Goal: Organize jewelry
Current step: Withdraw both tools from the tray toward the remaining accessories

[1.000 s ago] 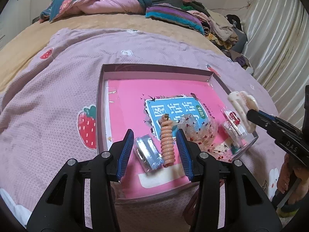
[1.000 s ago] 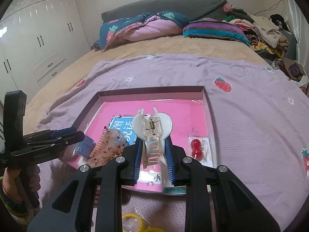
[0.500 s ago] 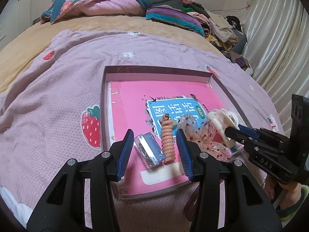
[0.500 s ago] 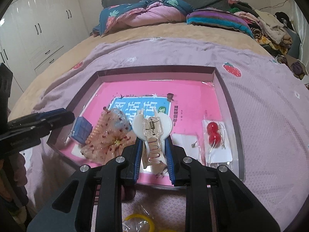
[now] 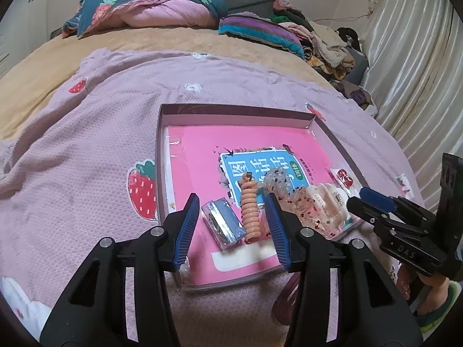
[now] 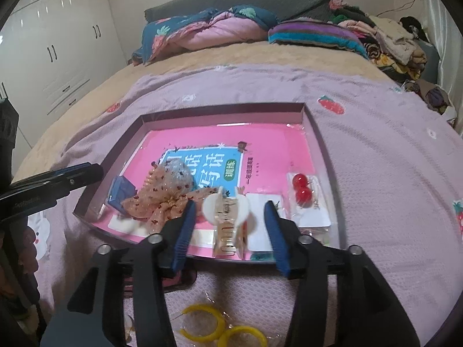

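A shallow tray (image 5: 158, 156) with a pink printed liner lies on the bed; it also shows in the right wrist view (image 6: 318, 133). My right gripper (image 6: 230, 228) is open, with a white claw hair clip (image 6: 227, 212) lying in the tray between its fingers, no longer gripped. The clip also shows in the left wrist view (image 5: 327, 202). My left gripper (image 5: 233, 228) is open and empty above a peach coil hair tie (image 5: 250, 211) and a blue packet (image 5: 222, 222). A sequined bow (image 6: 165, 195) and red ball earrings (image 6: 301, 188) lie in the tray.
Yellow hoop earrings in a clear bag (image 6: 220, 326) lie on the purple strawberry blanket (image 5: 86, 144) in front of the tray. Folded quilts and clothes (image 6: 289, 29) pile at the bed's far end. A curtain (image 5: 419, 72) hangs on the right.
My right gripper moved down over the tray's near right part and opened, letting go of the white claw clip. My left gripper stayed open above the coil hair tie.
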The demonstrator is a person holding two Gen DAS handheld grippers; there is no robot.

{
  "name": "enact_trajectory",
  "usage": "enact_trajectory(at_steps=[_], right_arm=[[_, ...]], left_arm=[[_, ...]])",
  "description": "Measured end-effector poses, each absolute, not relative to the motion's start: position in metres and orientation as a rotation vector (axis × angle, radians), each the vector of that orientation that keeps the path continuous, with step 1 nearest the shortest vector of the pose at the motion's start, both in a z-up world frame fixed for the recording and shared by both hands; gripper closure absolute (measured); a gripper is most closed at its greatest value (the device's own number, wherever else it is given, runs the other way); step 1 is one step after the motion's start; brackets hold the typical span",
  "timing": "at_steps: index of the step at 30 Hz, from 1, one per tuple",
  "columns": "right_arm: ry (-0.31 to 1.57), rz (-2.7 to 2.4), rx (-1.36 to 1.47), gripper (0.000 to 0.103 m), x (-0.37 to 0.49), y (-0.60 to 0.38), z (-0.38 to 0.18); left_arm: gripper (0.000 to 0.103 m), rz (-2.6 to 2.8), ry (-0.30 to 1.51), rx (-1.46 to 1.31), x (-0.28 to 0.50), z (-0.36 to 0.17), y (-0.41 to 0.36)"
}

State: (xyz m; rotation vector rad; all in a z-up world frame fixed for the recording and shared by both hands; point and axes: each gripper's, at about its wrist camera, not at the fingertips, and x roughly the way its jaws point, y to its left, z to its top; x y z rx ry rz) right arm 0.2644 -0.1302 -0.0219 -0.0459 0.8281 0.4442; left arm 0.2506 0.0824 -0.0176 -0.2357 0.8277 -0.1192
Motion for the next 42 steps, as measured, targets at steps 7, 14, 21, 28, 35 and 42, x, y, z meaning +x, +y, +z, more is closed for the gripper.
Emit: enact_trajectory(at_steps=[7,14,21,28,35,42], right_arm=[[0.752,0.414,-0.053,0.026,0.252,-0.138,-0.004],[0.709,0.403,-0.036,0.021,0.240,-0.147,0.014],[0.663,0.393,-0.032,0.016,0.225,-0.157,0.032],[0.631,0.381,-0.026,0.016,0.210,-0.167,0.049],[0.603,0.372,-0.017,0.016,0.195,-0.176,0.063],[0.574,0.373,-0.017,0.016,0.180,-0.183,0.076]], left_arm=[[0.053,-0.118,0.813,-0.238,0.246,-0.011,0.083],[0.030,-0.117,0.787,-0.253,0.235,0.001,0.085],[0.010,-0.093,0.730,-0.260,0.218,0.021,0.088],[0.010,-0.070,0.700,-0.274,0.202,0.038,0.093],[0.010,-0.058,0.662,-0.293,0.181,0.052,0.095],[0.010,-0.050,0.630,-0.302,0.156,0.060,0.090]])
